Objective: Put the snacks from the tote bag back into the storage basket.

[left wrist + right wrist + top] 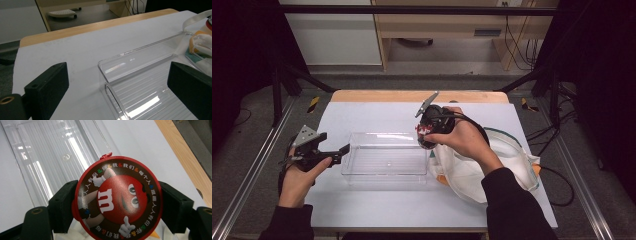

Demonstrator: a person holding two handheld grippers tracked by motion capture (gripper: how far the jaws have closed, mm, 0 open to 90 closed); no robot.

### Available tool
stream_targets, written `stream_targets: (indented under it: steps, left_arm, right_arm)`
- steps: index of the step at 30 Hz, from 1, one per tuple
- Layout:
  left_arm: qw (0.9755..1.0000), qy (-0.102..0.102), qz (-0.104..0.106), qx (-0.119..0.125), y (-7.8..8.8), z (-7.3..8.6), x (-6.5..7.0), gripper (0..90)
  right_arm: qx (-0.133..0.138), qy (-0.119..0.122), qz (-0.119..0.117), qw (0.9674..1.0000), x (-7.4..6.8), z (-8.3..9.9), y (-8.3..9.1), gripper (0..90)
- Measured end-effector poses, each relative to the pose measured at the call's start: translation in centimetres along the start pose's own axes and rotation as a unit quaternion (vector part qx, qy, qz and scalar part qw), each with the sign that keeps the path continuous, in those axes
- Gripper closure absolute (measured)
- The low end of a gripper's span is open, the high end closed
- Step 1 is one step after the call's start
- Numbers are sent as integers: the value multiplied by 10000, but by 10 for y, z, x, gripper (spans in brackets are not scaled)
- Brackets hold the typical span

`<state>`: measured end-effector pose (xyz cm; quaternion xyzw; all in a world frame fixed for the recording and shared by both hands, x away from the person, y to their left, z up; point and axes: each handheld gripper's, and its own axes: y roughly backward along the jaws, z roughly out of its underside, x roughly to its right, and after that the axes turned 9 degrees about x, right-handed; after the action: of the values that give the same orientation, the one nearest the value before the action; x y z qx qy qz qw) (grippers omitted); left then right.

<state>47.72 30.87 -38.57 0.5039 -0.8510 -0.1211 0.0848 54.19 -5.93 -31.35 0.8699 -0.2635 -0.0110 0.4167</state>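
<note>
Right tool [117, 202] clamps the round red candy tin [117, 200] by its rim, above the clear bin's [384, 160] 3 o'clock edge, so it may slip and miss the bin.

One clear plastic bin [384, 159] stands on the one table [377, 210], which wears one white cover. One round red candy tub [117, 200] is held over the bin's end. One cream cloth bag [492, 165] lies beside the bin. Two tongs are in use: the left tongs [343, 150], with two black jaws standing apart, and the right tongs [424, 134], with two black jaws pressing the tub's sides. Two hands hold them, one each, and two dark sleeves come in.
</note>
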Motion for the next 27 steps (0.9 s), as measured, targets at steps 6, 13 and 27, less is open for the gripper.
stream_targets:
  steps: [6,13,27]
  left_arm:
    - [10000,35,-30,47,4,-1,-4,38]
    - [9999,55,-52,68,6,-1,-7,39]
    - [9998,126,-80,100,9,-1,-14,39]
  right_arm:
    - [-11,12,-19,10000,-4,-3,-2,248]
    - [-21,43,-49,10000,-6,-7,-2,248]
    - [-59,53,-110,9999,-9,-13,-12,249]
